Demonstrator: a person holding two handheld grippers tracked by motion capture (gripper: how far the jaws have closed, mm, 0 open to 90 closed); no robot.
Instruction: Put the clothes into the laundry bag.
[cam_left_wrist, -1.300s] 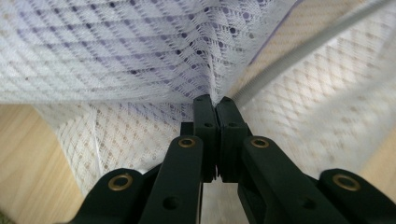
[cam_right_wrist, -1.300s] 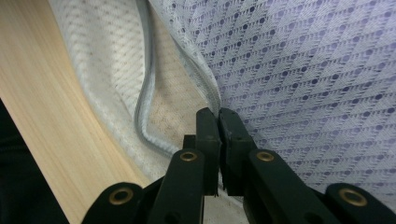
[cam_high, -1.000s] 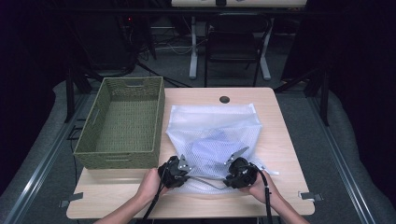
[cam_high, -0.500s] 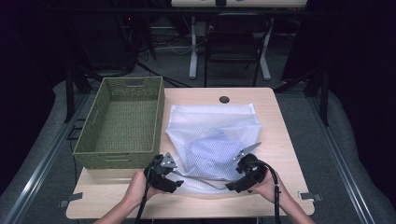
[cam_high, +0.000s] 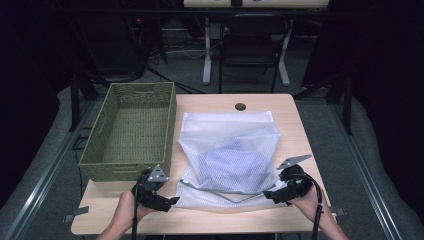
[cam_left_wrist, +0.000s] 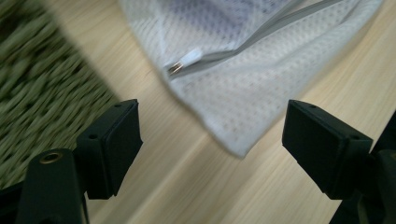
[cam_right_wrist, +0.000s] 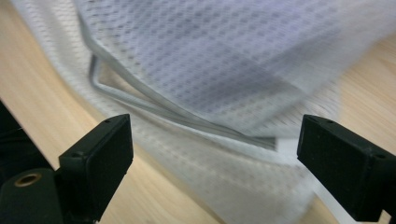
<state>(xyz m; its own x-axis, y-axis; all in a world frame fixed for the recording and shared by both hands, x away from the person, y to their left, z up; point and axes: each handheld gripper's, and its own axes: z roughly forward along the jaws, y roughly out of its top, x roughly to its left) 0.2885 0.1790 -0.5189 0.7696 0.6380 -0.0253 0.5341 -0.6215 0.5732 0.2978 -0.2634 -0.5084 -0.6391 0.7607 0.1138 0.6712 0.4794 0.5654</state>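
Observation:
A white mesh laundry bag (cam_high: 227, 150) lies on the wooden table (cam_high: 305, 135), with a pale blue garment (cam_high: 235, 160) showing through it. Its grey zipper (cam_high: 220, 192) runs along the near edge, and the small zipper pull (cam_left_wrist: 184, 63) sits at the bag's left corner. My left gripper (cam_high: 172, 201) is open just left of that corner (cam_left_wrist: 233, 140), touching nothing. My right gripper (cam_high: 267, 195) is open at the bag's near right corner, with the mesh (cam_right_wrist: 219, 74) and zipper (cam_right_wrist: 154, 105) lying ahead between its jaws.
A green woven basket (cam_high: 95, 155) stands on the left side of the table, close to my left gripper. A round hole (cam_high: 240, 106) marks the table's far edge. Chairs and desk legs stand on the floor beyond.
Both grippers have moved outward from the middle of the bag's near edge to its two near corners. The zipper now lies unzipped across the edge.

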